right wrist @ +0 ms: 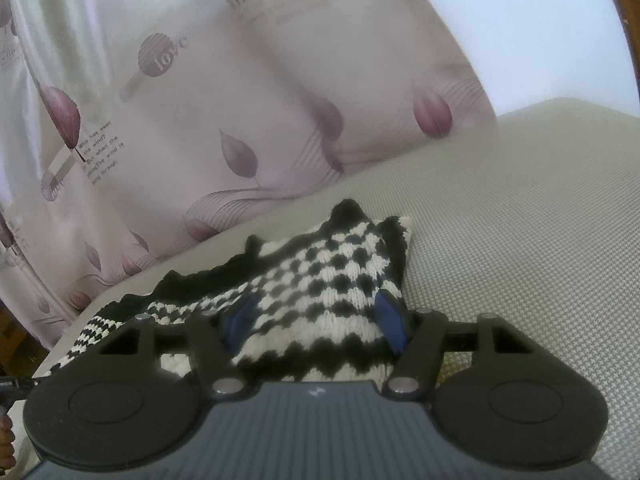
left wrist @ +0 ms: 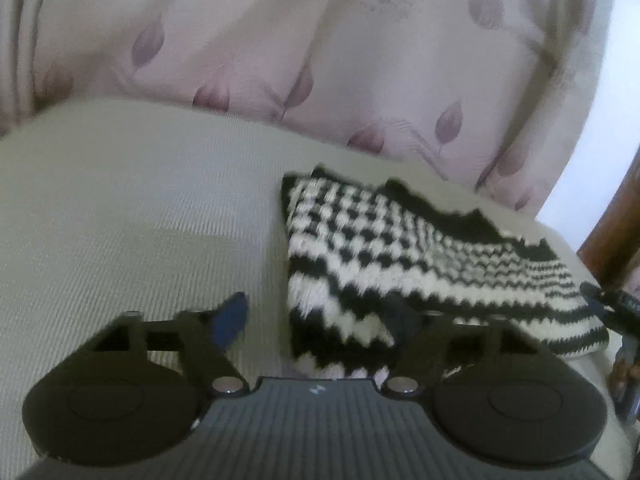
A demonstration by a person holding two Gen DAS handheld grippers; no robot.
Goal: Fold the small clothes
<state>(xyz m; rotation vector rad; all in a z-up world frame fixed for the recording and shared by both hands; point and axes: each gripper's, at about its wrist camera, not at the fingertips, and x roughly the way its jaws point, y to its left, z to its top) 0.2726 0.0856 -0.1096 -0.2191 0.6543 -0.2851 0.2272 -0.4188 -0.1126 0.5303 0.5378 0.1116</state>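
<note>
A black-and-white knitted garment lies folded on a beige woven surface, to the right in the left wrist view. My left gripper stands open over the garment's near left corner. Its left blue pad is above bare surface and its right finger is above the knit. In the right wrist view the same garment fills the gap of my right gripper. That gripper's blue pads stand apart on the cloth, which runs on past the left finger. Neither gripper pinches any cloth.
A pale pink curtain printed with purple leaves hangs along the far edge of the surface. Brown wooden furniture stands at the right. Bare beige surface stretches to the left of the garment in the left wrist view and to its right in the right wrist view.
</note>
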